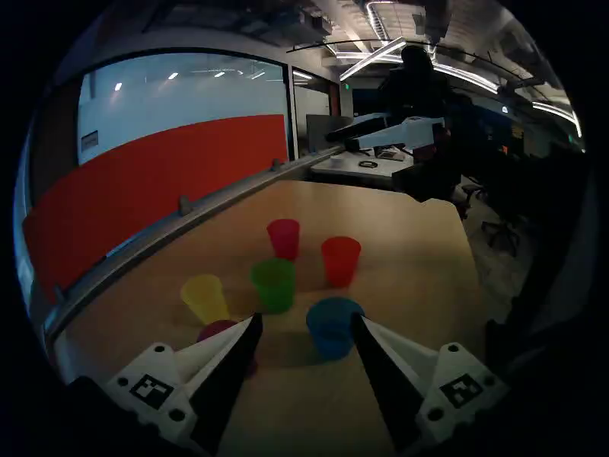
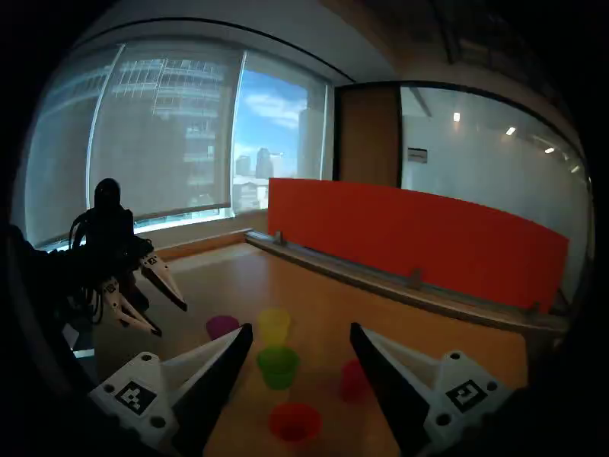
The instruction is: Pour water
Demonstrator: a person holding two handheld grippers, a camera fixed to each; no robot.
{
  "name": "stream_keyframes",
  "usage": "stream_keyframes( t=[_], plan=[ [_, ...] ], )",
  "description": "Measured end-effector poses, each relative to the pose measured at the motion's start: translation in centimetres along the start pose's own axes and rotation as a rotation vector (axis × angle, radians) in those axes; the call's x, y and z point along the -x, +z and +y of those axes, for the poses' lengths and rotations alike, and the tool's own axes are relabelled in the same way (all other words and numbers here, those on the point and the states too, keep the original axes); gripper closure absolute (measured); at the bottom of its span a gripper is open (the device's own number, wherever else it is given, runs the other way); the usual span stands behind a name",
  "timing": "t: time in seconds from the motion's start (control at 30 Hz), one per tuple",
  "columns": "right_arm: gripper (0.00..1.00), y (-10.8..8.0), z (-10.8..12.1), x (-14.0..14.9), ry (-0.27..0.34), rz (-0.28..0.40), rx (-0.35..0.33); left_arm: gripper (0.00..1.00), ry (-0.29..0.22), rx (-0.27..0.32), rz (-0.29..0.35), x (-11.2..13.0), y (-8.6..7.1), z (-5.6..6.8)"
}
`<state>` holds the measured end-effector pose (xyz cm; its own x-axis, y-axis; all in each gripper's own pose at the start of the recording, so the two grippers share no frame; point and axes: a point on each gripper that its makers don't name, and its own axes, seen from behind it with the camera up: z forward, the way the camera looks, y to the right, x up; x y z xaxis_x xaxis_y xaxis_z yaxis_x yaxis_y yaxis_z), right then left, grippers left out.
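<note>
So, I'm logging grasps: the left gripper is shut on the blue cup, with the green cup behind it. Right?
Not shut: the left gripper view shows the left gripper open, the blue cup standing free by one fingertip. The green cup is behind it, as you say.

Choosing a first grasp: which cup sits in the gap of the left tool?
The blue cup, framed between the left tool's fingers; the purple cup is half behind one finger, and the rest stand farther off.
</note>
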<state>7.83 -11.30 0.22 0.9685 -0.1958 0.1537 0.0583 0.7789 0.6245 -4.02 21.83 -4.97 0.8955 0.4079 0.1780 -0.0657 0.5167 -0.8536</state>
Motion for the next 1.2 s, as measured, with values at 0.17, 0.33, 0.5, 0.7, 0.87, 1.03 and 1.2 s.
stream_keyframes(
  t=[0.17, 0.33, 0.5, 0.7, 0.87, 1.03, 1.2],
  plan=[
    [0.01, 0.3, 0.2, 0.3, 0.001, -0.005, 0.0, 0.15, 0.001, 0.023, -0.026, 1.0, 0.9, 0.5],
    [0.01, 0.5, 0.3, 0.5, 0.002, -0.009, -0.001, 0.15, 0.01, 0.036, -0.055, 2.0, 1.9, 1.0],
    [0.01, 0.8, 0.4, 0.8, -0.001, -0.015, -0.001, 0.15, 0.016, 0.059, -0.08, 2.9, 2.8, 1.7],
    [0.01, 1.2, 0.5, 1.1, -0.001, -0.02, -0.005, 0.15, 0.014, 0.072, -0.11, 4.1, 3.9, 2.2],
    [0.01, 1.4, 0.8, 1.4, 0.001, -0.026, -0.006, 0.15, 0.024, 0.086, -0.137, 5.0, 4.8, 2.6],
    [0.01, 1.8, 1.1, 1.8, 0.003, -0.032, -0.005, 0.15, 0.031, 0.1, -0.155, 5.6, 5.6, 2.8],
    [0.01, 2.1, 1.4, 2.2, 0.01, -0.038, -0.007, 0.15, 0.03, 0.114, -0.172, 6.2, 6.3, 3.1]
  ],
)
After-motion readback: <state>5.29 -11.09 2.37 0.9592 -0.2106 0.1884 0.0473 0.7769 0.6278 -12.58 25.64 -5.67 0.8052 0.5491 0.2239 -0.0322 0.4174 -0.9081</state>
